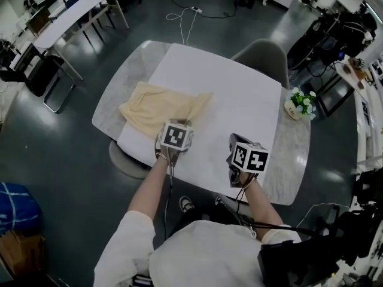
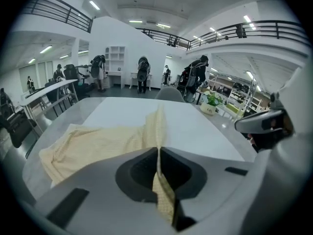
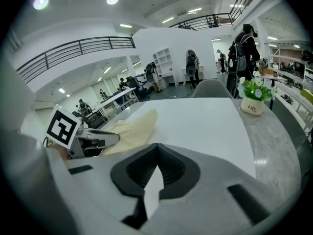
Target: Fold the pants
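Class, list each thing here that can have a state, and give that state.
pants: bunched, not neatly folded, one edge lifted
left gripper: shut on pants
right gripper: shut, nothing seen in it
flower pot: upright

pants (image 1: 157,107) corner hidden under left gripper (image 1: 175,137), distant people (image 2: 143,73) indistinct

White short-sleeved shirt (image 1: 197,256), perhaps bracelet (image 1: 161,156)

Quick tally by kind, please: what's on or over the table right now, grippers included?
Pants: 1
White mat: 1
Flower pot: 1
Grippers: 2, the left gripper and the right gripper
Total: 5
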Motion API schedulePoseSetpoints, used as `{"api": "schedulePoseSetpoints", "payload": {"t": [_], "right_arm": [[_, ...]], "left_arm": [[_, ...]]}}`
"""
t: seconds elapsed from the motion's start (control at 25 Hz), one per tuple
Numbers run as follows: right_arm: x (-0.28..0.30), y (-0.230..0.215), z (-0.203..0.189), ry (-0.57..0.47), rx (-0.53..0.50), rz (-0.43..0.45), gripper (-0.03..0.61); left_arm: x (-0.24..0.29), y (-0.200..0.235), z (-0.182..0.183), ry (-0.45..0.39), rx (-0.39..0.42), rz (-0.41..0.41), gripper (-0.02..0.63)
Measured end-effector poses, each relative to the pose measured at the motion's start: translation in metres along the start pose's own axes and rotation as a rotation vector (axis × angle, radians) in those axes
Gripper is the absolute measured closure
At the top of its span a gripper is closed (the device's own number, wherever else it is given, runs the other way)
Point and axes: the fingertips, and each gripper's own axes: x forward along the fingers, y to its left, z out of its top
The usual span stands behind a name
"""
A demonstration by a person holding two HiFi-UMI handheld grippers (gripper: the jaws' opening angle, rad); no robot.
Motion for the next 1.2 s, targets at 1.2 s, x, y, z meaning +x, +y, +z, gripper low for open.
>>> {"api": "schedulePoseSetpoints", "payload": {"t": [1.2], "right_arm": [[0.101,0.097,0.005,0.111,-0.091,0.042,0.586]], "left_arm": [[-0.077,0.284,0.014,-0.091,-0.19,0.266,0.586]]}}
